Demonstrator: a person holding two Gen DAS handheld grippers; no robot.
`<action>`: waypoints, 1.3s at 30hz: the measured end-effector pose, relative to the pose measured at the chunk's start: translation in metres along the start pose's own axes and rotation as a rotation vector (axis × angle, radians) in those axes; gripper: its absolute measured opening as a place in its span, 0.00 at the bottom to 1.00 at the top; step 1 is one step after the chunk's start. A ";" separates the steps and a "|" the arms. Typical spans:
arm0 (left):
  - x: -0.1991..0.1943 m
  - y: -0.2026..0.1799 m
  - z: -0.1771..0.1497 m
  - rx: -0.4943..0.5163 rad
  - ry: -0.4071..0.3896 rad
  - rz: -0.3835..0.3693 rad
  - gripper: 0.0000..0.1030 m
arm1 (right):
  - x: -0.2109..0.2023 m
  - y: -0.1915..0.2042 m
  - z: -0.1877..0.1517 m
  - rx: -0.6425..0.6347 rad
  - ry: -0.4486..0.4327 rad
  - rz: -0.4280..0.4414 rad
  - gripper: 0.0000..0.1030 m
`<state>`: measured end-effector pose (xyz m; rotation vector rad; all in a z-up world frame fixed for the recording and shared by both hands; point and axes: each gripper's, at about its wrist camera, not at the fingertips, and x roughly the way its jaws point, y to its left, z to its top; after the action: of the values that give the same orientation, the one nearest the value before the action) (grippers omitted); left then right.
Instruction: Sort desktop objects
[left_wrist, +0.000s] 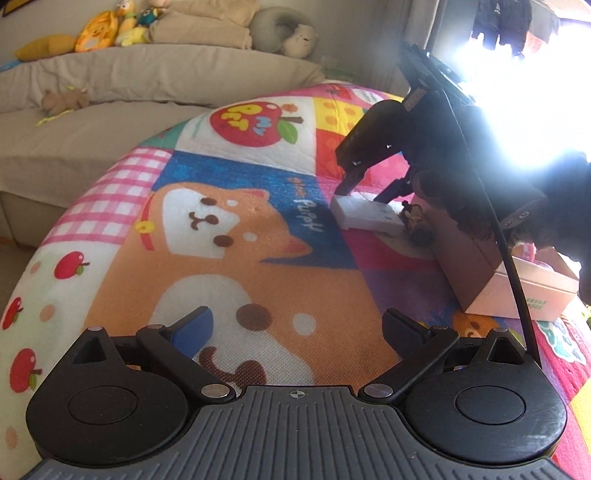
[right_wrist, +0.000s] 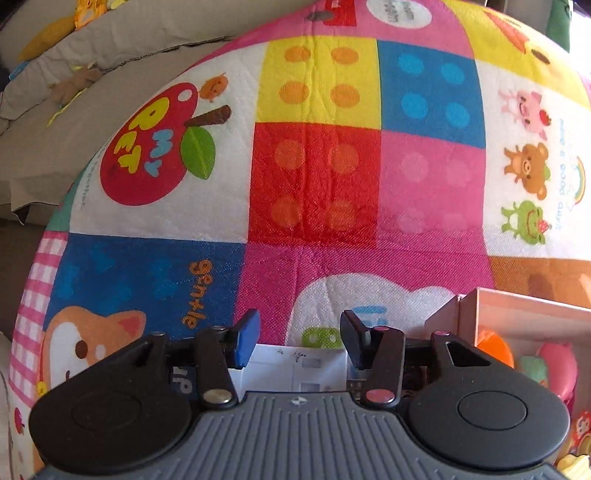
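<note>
White box (left_wrist: 364, 217) is lying on the patchwork blanket (left_wrist: 229, 229), just beside the pink carton (left_wrist: 491, 280). My right gripper (right_wrist: 299, 341) is straddling it, fingers at its two ends; can't tell if pads are pressing. My left gripper (left_wrist: 295, 328) is hanging wide, empty, over the dog print.

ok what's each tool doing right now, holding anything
Left tool: open, holding nothing.
Right tool: around the white box; grip cannot be told.
</note>
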<state>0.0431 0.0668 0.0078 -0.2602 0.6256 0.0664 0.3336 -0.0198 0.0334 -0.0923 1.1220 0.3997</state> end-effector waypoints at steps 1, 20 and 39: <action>0.000 0.001 0.000 -0.002 -0.002 -0.003 0.98 | -0.001 0.000 -0.003 0.008 0.005 0.010 0.49; 0.001 0.004 0.001 -0.021 -0.003 -0.025 0.99 | -0.027 -0.003 -0.023 -0.257 -0.022 -0.260 0.46; -0.028 -0.018 -0.025 0.174 0.075 -0.091 1.00 | -0.086 0.015 -0.157 -0.308 0.155 0.213 0.09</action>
<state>0.0083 0.0436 0.0087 -0.1226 0.6888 -0.0853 0.1620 -0.0709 0.0433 -0.2799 1.2201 0.7653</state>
